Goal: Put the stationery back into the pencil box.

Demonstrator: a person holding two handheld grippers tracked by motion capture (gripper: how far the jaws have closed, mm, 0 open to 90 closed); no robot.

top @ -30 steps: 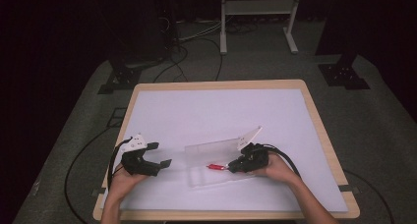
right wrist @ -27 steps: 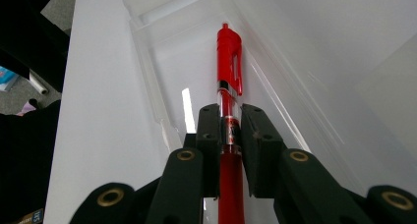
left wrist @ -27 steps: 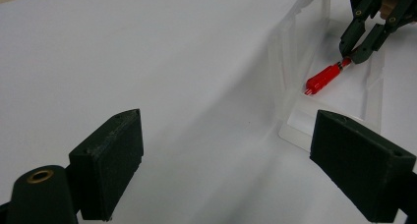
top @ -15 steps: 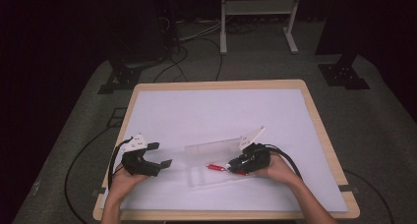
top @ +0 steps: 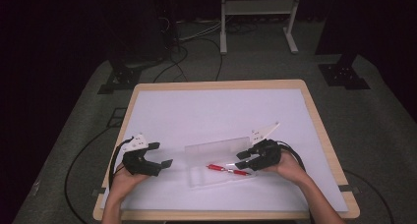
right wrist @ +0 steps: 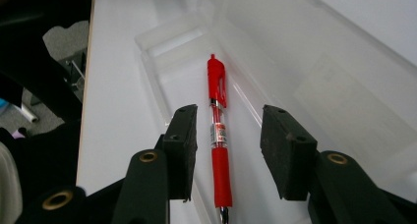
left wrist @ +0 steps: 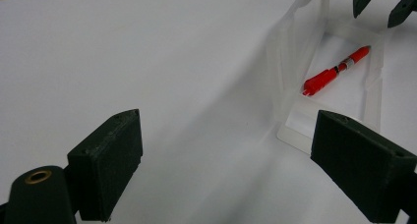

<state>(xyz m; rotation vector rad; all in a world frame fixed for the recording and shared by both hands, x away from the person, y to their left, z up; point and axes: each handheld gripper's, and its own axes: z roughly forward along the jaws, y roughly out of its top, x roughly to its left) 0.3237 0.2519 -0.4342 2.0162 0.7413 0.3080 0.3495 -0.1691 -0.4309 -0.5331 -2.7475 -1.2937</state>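
Right hand-held gripper released, jaws straddling the red pen lying in the clear case on the desk. Left hand-held gripper released, hovering apart at desk's left.

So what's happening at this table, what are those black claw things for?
A person holds a two-jaw gripper in each hand over a white-topped table. The right gripper is open, its jaws on either side of a red pen that lies in an open clear plastic case. The left gripper is open too, off to the side and holding nothing. The pen isn't pinched yet.
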